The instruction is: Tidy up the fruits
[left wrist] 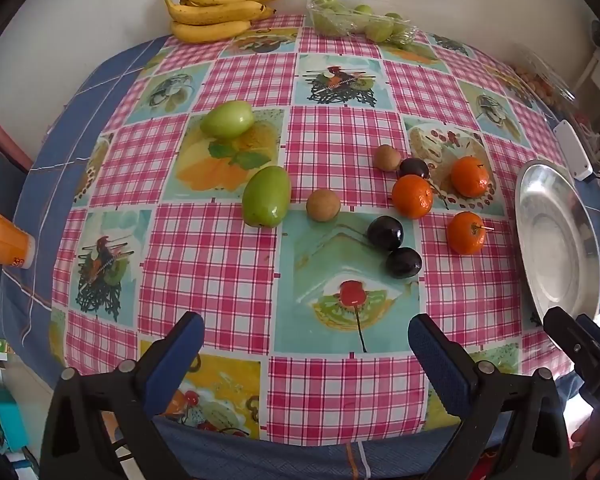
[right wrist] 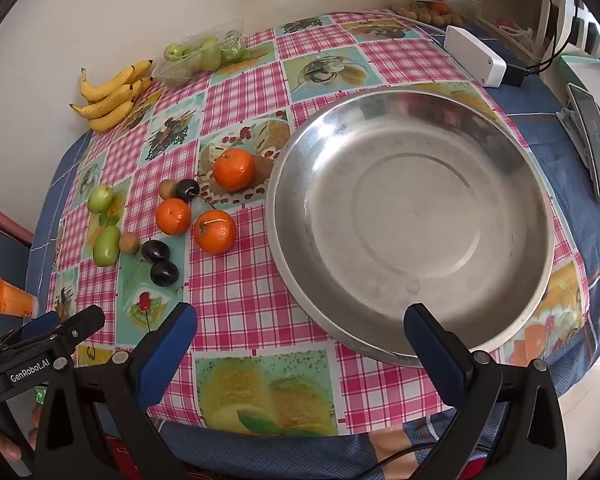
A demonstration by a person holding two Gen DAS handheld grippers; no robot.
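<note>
Hovering above the bench, the left tool (left wrist: 306, 340) and right tool (right wrist: 300, 328) both gape wide, holding nothing. The tangerines (left wrist: 412, 196), dark plums (left wrist: 385, 233) and green fruits (left wrist: 266, 196) lie ahead of the left tool; the steel bowl (right wrist: 500, 184) sits empty ahead of the right. A hard pinch could send round fruit rolling off.

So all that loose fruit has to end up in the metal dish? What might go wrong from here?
1. The round dark plums and oranges lie close together, some touching; open tongs reaching for one may nudge another into rolling.
2. The metal dish has a smooth, sloped wall, so dropped fruit could roll about or bounce out.
3. The two tongs hang close together, so they might bump.
</note>
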